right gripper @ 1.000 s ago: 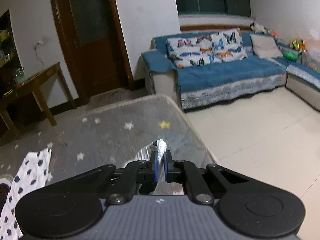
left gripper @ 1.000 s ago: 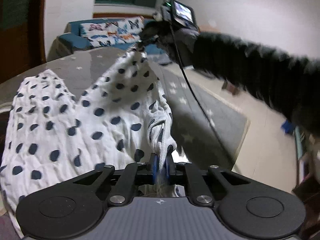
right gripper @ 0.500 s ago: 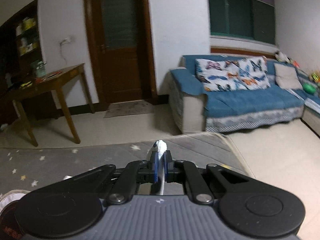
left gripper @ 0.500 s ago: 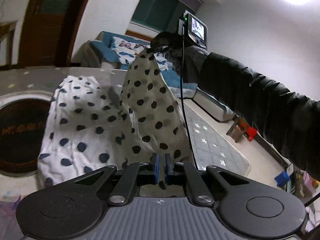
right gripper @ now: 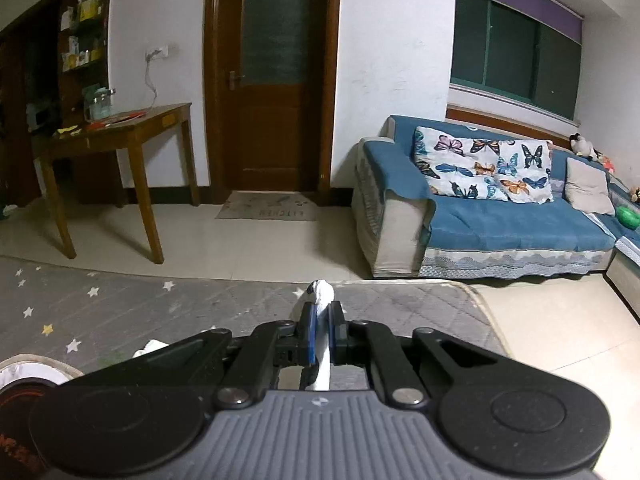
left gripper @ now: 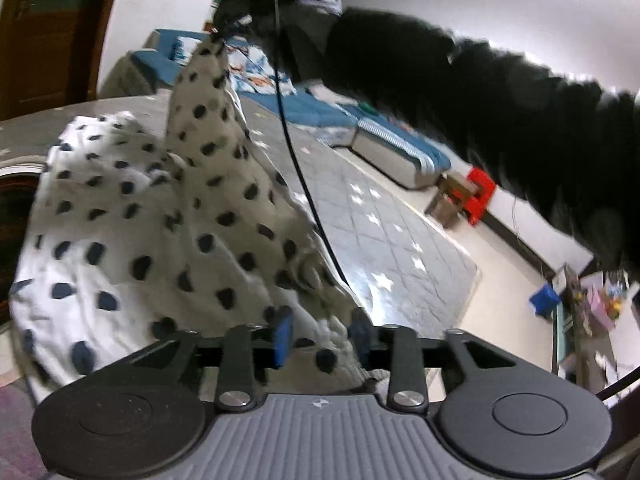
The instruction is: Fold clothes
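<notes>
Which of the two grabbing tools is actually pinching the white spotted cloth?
The right gripper: its fingers are clamped on a white fold of the dark-spotted white cloth. The left gripper stands open.

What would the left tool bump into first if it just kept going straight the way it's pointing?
Most likely the white cloth with dark polka dots: it lies heaped right in front of the left tool, whose jaws have just been opening, with a fold between them. Depth is hard to judge in this fisheye view.
</notes>
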Tool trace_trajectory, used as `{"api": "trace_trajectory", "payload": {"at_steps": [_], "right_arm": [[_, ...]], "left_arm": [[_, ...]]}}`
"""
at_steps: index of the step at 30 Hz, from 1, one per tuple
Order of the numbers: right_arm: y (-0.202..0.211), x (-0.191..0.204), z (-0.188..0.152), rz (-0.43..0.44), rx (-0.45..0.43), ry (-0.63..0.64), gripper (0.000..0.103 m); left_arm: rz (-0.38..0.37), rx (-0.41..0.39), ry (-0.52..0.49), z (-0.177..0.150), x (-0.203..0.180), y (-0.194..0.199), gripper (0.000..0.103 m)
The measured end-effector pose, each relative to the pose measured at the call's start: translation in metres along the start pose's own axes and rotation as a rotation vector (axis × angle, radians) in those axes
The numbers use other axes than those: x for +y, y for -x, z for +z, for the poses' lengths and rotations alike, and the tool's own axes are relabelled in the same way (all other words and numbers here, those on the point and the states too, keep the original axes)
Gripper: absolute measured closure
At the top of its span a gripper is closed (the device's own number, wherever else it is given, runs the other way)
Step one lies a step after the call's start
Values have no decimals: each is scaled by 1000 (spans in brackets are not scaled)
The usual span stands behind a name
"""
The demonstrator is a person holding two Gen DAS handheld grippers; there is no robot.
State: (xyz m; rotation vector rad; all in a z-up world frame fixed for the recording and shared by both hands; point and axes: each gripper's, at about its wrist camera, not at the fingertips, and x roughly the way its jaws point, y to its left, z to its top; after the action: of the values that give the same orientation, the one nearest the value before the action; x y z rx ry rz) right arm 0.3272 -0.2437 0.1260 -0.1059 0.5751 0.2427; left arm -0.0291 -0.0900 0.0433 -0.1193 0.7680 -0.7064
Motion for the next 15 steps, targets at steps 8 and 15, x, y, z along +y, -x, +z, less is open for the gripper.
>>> {"api": "trace_trajectory", "payload": {"at_steps": [8,15], "right_arm": [[7,-34,-15,10,9,39,98],[8,-62,-29,37,21,11,98]], "left_arm": [[19,81,-61,3,-24,-41,64],[86,124,-168,4,-50,-74,64]]}}
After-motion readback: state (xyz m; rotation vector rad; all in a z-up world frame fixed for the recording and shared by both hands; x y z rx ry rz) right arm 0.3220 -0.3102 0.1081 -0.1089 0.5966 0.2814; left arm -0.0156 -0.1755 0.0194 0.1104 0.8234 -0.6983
